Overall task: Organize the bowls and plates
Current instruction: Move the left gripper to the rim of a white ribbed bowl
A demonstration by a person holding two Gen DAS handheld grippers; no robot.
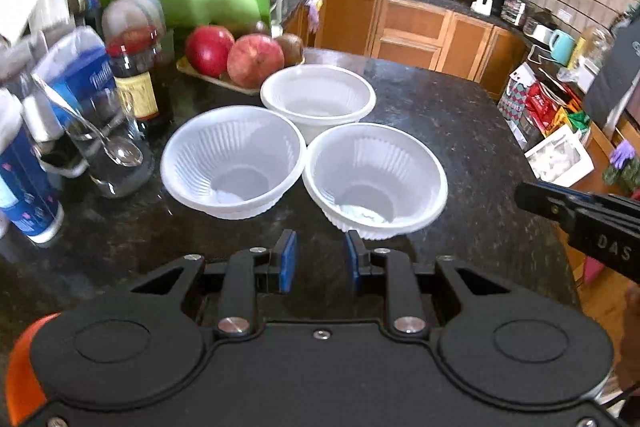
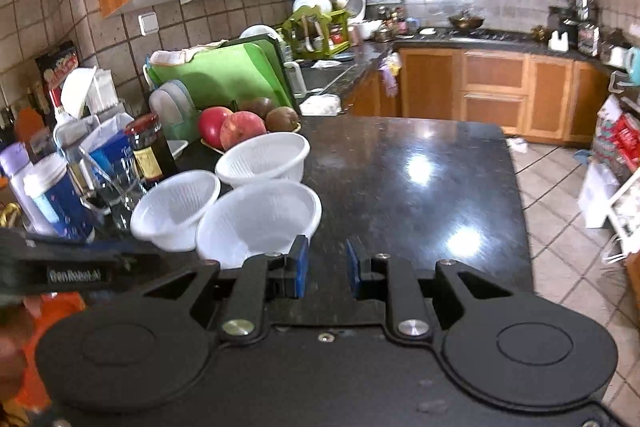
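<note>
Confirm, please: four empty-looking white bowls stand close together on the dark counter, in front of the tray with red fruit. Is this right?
Not quite: there are three white bowls, not four. The left wrist view shows it clearly. The rest holds: they stand close together on the dark counter, in front of the tray with red fruit.

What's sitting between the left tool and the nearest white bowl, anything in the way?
Nothing visible. Only bare counter lies between the left tool and the nearest white bowl; its pads are apart and empty. The glass with spoons stands off to the side.
</note>
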